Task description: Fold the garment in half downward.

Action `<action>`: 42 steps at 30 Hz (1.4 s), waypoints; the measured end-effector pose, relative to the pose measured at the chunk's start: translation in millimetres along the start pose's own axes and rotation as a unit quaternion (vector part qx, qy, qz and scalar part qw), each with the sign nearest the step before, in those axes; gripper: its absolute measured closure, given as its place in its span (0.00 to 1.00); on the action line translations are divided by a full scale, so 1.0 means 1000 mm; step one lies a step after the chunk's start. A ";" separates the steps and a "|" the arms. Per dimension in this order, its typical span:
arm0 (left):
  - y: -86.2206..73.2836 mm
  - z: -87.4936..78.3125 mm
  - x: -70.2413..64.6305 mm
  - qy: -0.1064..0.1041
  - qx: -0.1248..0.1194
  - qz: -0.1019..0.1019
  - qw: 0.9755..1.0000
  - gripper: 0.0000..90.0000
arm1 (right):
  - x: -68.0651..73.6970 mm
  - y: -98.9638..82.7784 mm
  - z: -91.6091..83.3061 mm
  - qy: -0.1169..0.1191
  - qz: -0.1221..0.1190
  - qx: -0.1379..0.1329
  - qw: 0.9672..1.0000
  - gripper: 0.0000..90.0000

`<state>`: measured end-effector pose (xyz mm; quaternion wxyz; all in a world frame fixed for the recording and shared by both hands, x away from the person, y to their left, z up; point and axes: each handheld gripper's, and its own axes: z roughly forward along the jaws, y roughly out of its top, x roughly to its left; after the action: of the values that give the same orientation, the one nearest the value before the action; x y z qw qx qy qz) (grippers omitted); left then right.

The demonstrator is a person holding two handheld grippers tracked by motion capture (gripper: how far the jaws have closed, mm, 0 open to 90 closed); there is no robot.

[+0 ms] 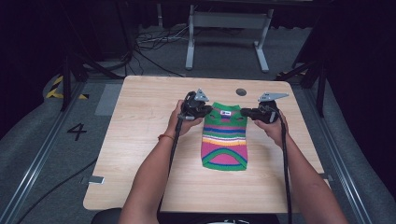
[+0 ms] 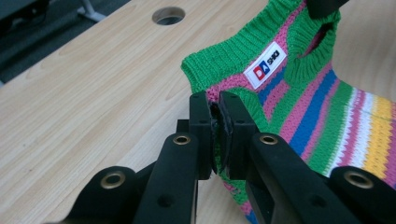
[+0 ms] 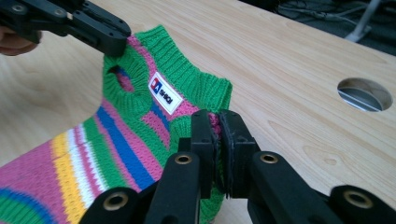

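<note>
Both grippers pinched on striped knit sweater, flat on table.

Sweater [image 1: 224, 136] lies on the wooden table [image 1: 140, 140], collar end toward the round cable hole [image 1: 241, 92], hem toward the person. Left gripper [image 1: 208, 111] jaws pressed together on the sweater's left shoulder edge; right gripper [image 1: 243, 112] jaws likewise clamped on the right shoulder edge. White label [image 2: 265, 65] sits below the green collar, between the two grippers.

Left gripper [image 1: 208, 111] held by left hand [image 1: 180, 122], fingers [image 2: 204, 135] pinched together; right gripper [image 1: 243, 112] likewise; forearms extended forward.
</note>
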<state>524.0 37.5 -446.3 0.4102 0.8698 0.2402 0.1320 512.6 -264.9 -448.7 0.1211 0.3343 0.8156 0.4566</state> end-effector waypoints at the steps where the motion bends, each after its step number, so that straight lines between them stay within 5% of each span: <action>1: 0.000 -0.002 -0.003 0.000 0.002 0.011 1.000 0.94 | 0.002 -0.001 -0.003 0.004 -0.005 -0.002 1.000 0.94; 13: -0.015 -0.017 -0.027 -0.016 0.005 0.061 0.998 0.94 | 0.029 -0.012 -0.026 0.046 -0.047 -0.010 0.998 0.93; 27: -0.029 -0.032 -0.046 -0.038 0.003 0.085 0.996 0.94 | 0.053 -0.030 -0.037 0.086 -0.082 0.013 0.993 0.92; 42: -0.045 -0.049 -0.077 -0.072 0.025 0.131 0.989 0.94 | 0.081 -0.051 -0.047 0.111 -0.110 0.049 0.986 0.90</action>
<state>424.3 53.3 -452.8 0.3842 0.9108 0.0976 0.1156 406.1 -260.8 -456.5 0.0626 0.1947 0.8773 0.4341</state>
